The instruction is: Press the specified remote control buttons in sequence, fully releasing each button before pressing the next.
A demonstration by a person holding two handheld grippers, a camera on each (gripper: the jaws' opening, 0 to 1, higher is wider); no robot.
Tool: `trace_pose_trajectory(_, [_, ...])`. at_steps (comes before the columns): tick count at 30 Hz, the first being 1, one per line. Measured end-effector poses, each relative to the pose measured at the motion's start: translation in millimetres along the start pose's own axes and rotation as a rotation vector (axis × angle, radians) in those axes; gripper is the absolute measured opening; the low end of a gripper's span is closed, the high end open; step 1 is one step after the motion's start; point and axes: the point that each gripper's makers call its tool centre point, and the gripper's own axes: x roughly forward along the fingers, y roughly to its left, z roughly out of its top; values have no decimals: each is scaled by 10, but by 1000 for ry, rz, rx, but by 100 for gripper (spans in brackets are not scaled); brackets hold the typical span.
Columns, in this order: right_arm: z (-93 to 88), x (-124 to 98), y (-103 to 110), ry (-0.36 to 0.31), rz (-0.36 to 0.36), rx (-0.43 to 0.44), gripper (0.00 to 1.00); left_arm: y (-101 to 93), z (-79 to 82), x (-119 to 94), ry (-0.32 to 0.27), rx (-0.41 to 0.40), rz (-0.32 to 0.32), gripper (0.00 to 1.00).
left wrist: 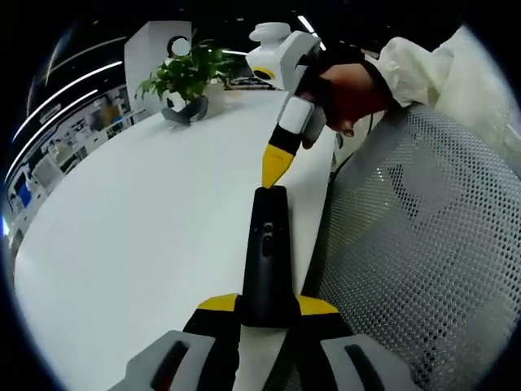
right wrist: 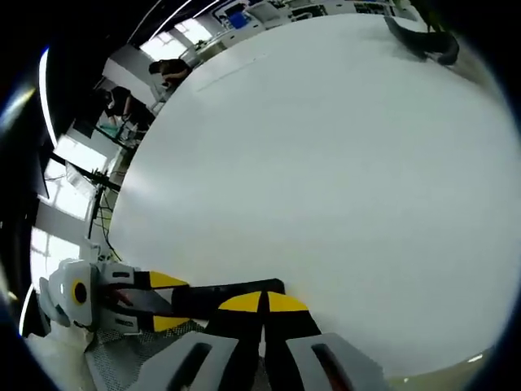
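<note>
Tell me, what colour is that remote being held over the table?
Black. The remote shows best in the left gripper view, clamped between the left gripper jaws' yellow tips.

My left claw (left wrist: 267,307) grips the near end of the remote (left wrist: 268,254), which lies on the table (left wrist: 146,236) along its edge. My right claw (left wrist: 274,167) touches its far end. A potted plant (left wrist: 189,81) stands further back; a mesh chair (left wrist: 423,244) sits beside the table.

Matt black plastic remote (left wrist: 266,259) — smooth white table (left wrist: 146,220) — grey mesh chair (left wrist: 423,244)
</note>
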Motion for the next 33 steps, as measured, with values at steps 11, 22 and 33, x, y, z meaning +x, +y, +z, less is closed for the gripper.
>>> trace_pose_trajectory(11, [-13, 16, 28, 15, -40, -89, 0, 5, 15, 7, -10, -6, 3, 25])
trace_pose_trajectory(22, [-31, 34, 62, 31, -134, -293, 0, 2, 15, 2, -15, -11, 1, 25])
trace_pose_trajectory(33, [-18, 32, 42, 35, -138, -292, 0, 5, 18, 5, -17, -11, 1, 25])
